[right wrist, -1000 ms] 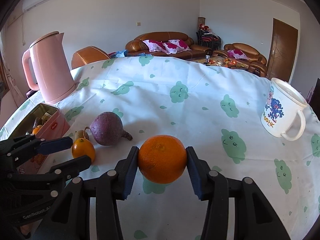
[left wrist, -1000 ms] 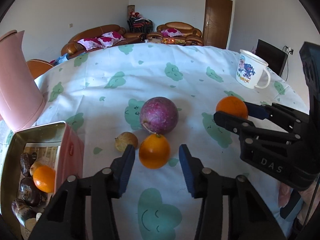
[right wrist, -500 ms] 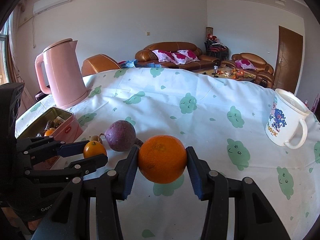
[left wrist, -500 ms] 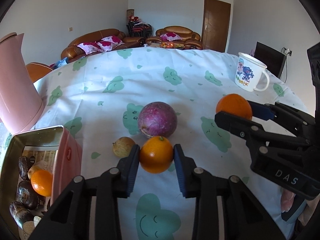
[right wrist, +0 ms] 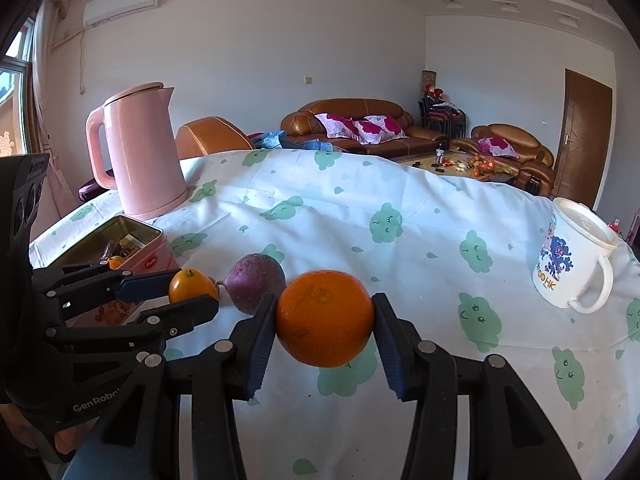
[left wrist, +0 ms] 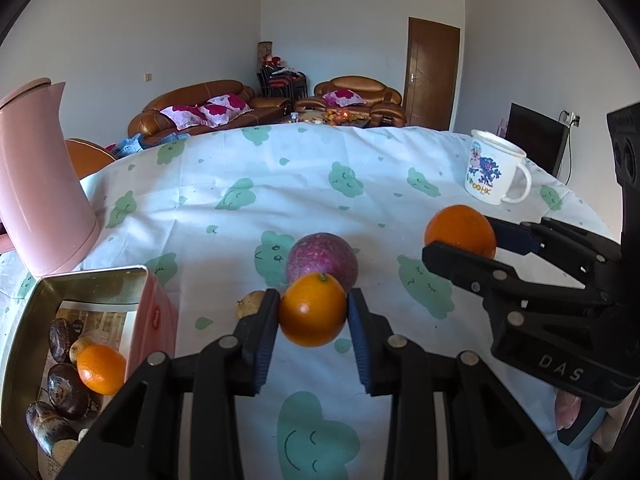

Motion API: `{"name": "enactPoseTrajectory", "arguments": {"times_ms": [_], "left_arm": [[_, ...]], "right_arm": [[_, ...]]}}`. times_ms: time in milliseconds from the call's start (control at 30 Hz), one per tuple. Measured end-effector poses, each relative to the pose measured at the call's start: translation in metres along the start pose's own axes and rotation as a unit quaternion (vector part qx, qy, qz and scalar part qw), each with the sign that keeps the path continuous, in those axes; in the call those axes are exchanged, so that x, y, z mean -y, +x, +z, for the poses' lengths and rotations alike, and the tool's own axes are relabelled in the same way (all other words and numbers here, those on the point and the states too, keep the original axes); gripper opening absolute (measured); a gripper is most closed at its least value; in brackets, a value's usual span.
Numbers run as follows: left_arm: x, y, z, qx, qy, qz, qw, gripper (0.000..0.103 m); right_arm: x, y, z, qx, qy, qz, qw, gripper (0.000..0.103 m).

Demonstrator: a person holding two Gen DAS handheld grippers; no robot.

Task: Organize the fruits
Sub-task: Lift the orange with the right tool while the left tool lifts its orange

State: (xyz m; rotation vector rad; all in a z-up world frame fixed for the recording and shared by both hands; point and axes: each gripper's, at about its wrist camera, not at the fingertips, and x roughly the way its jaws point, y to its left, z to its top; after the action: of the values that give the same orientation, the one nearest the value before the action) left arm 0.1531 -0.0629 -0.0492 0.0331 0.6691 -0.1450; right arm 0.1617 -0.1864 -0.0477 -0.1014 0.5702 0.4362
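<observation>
My left gripper (left wrist: 313, 316) is shut on a small orange (left wrist: 313, 309) and holds it above the cloth, in front of a purple fruit (left wrist: 322, 259). My right gripper (right wrist: 325, 319) is shut on a larger orange (right wrist: 325, 317), also lifted; it shows in the left wrist view (left wrist: 460, 231) at the right. A small brownish fruit (left wrist: 249, 305) lies on the cloth left of my left fingers. An open pink tin (left wrist: 154, 318) at the lower left holds another orange (left wrist: 101, 368) and several dark fruits. In the right wrist view the small orange (right wrist: 191, 285) sits in the left gripper.
A pink kettle (left wrist: 38, 196) stands at the far left behind the tin. A white printed mug (left wrist: 493, 172) stands at the right, and in the right wrist view (right wrist: 573, 258). The table has a white cloth with green cloud prints (left wrist: 320, 184). Sofas are beyond.
My left gripper closed on the small orange and lifted it off the cloth. My right gripper kept its hold on the larger orange and rose a little.
</observation>
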Motion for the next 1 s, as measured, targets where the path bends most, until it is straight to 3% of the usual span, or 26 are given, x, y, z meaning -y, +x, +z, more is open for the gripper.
{"name": "enactPoseTrajectory", "arguments": {"times_ms": [1000], "left_arm": [[0.005, -0.025, -0.004, 0.065, 0.016, 0.021, 0.9975, 0.036]], "right_arm": [[-0.009, -0.026, -0.003, 0.072, -0.026, 0.001, 0.997, 0.049]]}}
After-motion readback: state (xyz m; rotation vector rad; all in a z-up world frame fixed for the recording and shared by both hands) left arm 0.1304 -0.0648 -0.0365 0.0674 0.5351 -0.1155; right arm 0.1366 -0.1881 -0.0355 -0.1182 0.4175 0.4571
